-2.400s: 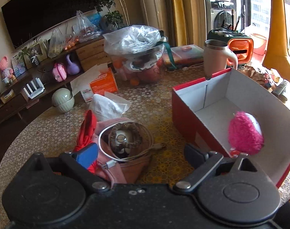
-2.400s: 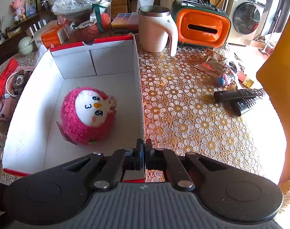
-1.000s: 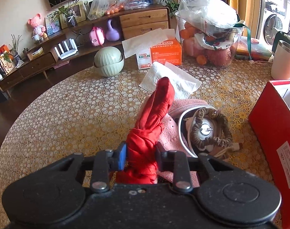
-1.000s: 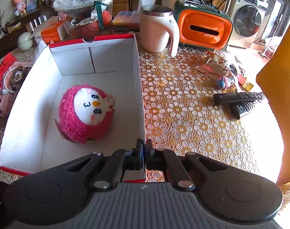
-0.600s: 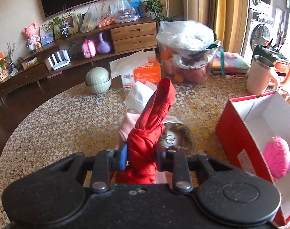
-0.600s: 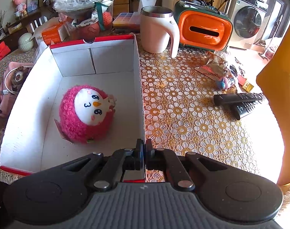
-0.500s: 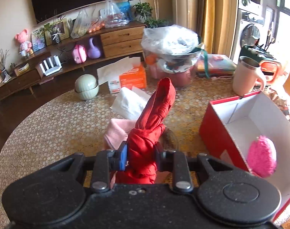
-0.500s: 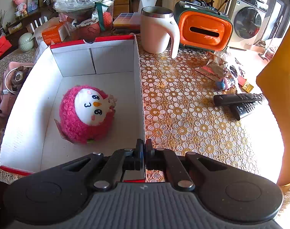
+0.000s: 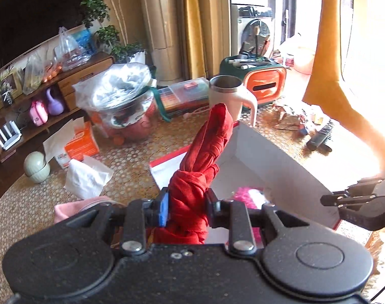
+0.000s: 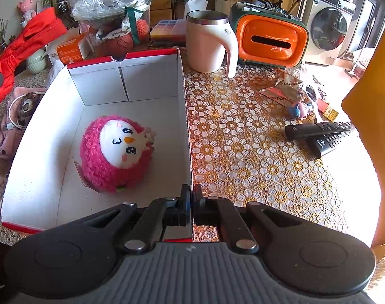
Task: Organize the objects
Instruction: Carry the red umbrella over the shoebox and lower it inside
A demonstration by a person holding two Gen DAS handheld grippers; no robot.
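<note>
Left claw [image 9: 186,207], pinched on the knotted red cloth [image 9: 200,169], carries the bundle clear of the worktop [image 9: 131,157]; its pads press the knot from both sides and the loose end stands up ahead of it. Relative to the red-edged box [image 9: 281,162], the cloth hangs over the near left corner, above the box's open top and not yet inside. Within the box lies one pink plush bird [image 10: 116,152], toward the near half of the floor, with bare white floor behind it up to the far wall. Right claw [image 10: 191,202], fully closed, nips the box's right wall at its near end and so steadies it.

Step in hand, as judged: transfer of the cloth to the box, with the carry nearly complete. The next move calls for bringing the bundle further over the box, lowering it onto the free floor beside or behind the plush bird, then parting the pads so that the cloth drops; the long loose end may drape over the wall unless it goes well in.

Left of the box, on the worktop, remain a pink pouch [image 10: 4,136] with a coiled white cable [image 10: 13,116], and crumpled tissue [image 9: 87,178]. Behind the box stands a cream mug [image 10: 208,41].
</note>
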